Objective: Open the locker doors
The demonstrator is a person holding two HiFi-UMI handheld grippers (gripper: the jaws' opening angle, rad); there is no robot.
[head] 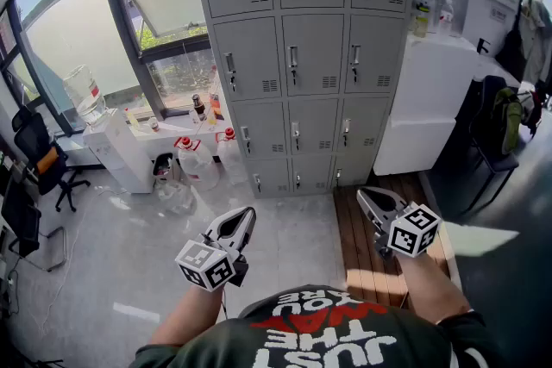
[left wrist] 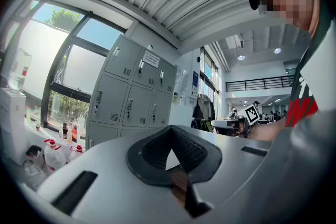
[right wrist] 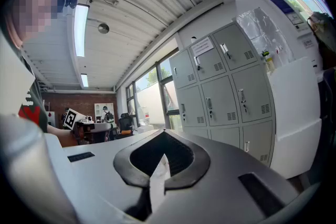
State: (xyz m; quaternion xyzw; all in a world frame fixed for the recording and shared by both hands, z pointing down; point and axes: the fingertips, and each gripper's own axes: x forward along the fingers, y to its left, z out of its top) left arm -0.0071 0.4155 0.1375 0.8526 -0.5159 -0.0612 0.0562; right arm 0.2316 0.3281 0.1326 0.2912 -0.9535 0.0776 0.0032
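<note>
A bank of grey lockers stands against the far wall, three columns wide, and every door I can see is closed, each with a small handle and a vent. The lockers also show in the left gripper view and in the right gripper view. My left gripper is held low in front of me, well short of the lockers, shut with nothing in it. My right gripper is level with it over the wooden strip, also shut and holding nothing.
A white cabinet carrying a water bottle stands at the left by the window. Red-capped jugs sit on the floor beside the lockers. A white counter adjoins the lockers' right side. A wooden platform lies under my right gripper. Black chairs stand far left.
</note>
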